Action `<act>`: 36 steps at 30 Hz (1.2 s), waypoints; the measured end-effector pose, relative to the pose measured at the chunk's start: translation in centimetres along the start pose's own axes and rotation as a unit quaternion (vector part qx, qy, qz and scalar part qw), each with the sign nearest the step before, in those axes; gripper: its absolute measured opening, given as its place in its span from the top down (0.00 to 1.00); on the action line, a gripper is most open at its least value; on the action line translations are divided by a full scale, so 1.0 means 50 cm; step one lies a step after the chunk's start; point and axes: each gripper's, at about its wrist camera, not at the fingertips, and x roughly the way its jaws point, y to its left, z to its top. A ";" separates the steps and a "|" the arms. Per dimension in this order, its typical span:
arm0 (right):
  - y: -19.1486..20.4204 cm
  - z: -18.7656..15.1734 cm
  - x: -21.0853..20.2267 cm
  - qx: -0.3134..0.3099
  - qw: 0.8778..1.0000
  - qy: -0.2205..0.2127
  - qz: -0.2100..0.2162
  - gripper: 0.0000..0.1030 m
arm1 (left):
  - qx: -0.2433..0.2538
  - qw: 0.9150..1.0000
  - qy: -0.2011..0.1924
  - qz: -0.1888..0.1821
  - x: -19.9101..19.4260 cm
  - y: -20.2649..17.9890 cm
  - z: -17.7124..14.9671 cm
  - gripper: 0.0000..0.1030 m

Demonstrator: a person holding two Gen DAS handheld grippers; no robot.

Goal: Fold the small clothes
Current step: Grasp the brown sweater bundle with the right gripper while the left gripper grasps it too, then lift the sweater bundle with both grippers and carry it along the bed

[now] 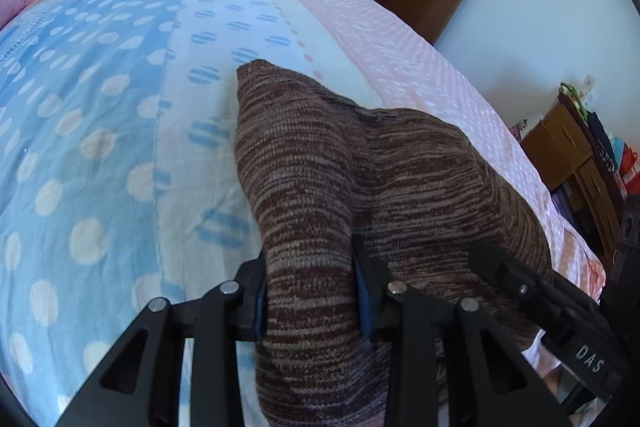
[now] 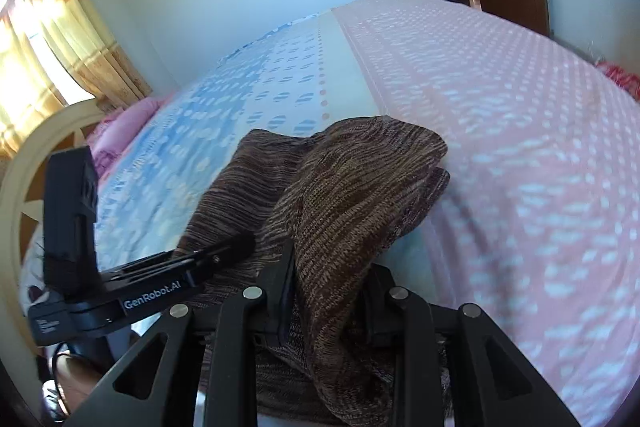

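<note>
Socks, maybe: brown striped knit cloth [image 1: 320, 187], bunched up over the bed sheet [image 1: 120, 147], near where blue dots meet pink. Pinched tight by the left gripper [image 1: 312, 303] on one part and by the right gripper [image 2: 332, 303] on another. Best to pull both ends gently apart, lay flat on the sheet, then fold slowly. No tugging hard, or wrinkles and a slipped grip.

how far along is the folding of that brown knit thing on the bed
Early to midway, by the look of it. Done: both grippers have picked up the brown knit garment. In hand: the left gripper and right gripper are each shut on bunched fabric, held over the dotted bedsheet. Left: no neat folded shape lies flat yet, so the fold needs finishing and laying down.
</note>
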 end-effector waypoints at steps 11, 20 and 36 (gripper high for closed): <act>-0.158 0.045 0.101 0.158 0.980 0.049 0.108 0.30 | -0.036 0.999 0.009 -0.018 0.062 0.015 0.052 0.20; -0.108 0.056 0.118 0.084 0.993 0.029 0.073 0.78 | 0.027 0.998 -0.047 0.025 0.048 -0.027 0.036 0.64; 0.127 -0.015 -0.207 -0.082 0.985 -0.154 -0.017 0.78 | 0.096 0.980 -0.173 -0.004 -0.196 -0.108 -0.025 0.70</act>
